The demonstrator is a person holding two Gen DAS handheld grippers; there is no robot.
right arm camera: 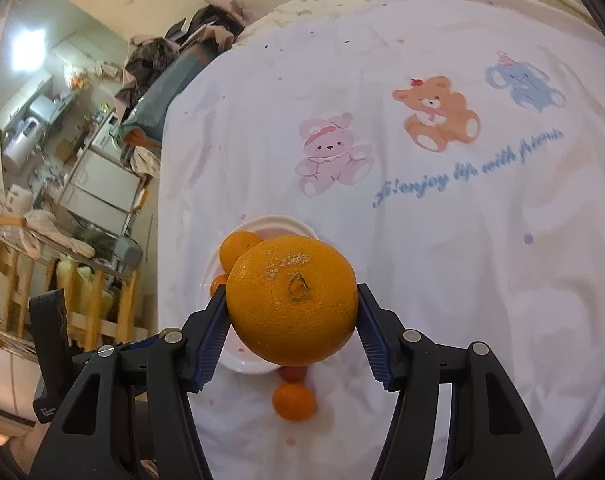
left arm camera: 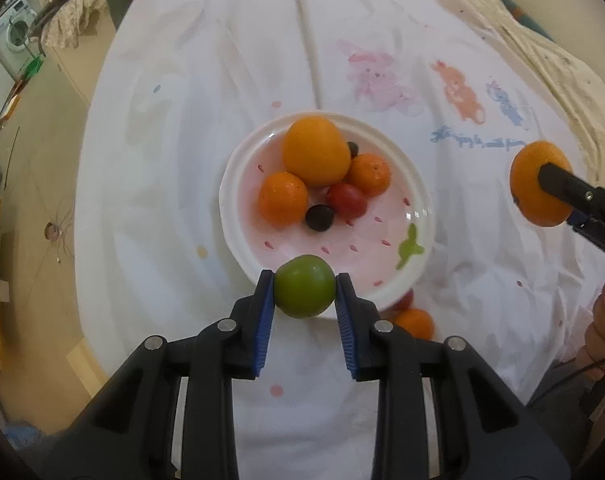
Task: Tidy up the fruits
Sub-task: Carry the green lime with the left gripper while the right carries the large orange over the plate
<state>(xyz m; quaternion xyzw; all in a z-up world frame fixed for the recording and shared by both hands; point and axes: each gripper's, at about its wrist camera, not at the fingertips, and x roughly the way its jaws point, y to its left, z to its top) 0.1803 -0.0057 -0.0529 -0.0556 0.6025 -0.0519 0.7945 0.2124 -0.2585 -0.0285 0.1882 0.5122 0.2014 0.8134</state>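
Note:
My left gripper (left arm camera: 304, 288) is shut on a green fruit (left arm camera: 303, 286) and holds it over the near rim of a white and pink plate (left arm camera: 416, 200). On the plate lie a large orange (left arm camera: 316, 150), two small oranges (left arm camera: 282, 199), a red tomato (left arm camera: 347, 199) and two dark berries (left arm camera: 319, 218). My right gripper (right arm camera: 292, 316) is shut on a big orange (right arm camera: 292, 300), held above the cloth; it also shows at the right of the left wrist view (left arm camera: 536, 182). A small orange (right arm camera: 293, 401) and a red tomato (right arm camera: 292, 374) lie on the cloth beside the plate (right arm camera: 242, 364).
The table is covered by a white cloth (right arm camera: 442, 240) printed with cartoon animals and blue writing. The table's left edge drops to the floor (left arm camera: 34, 208). Clutter and wooden shelves (right arm camera: 74, 280) stand beyond the table's left side.

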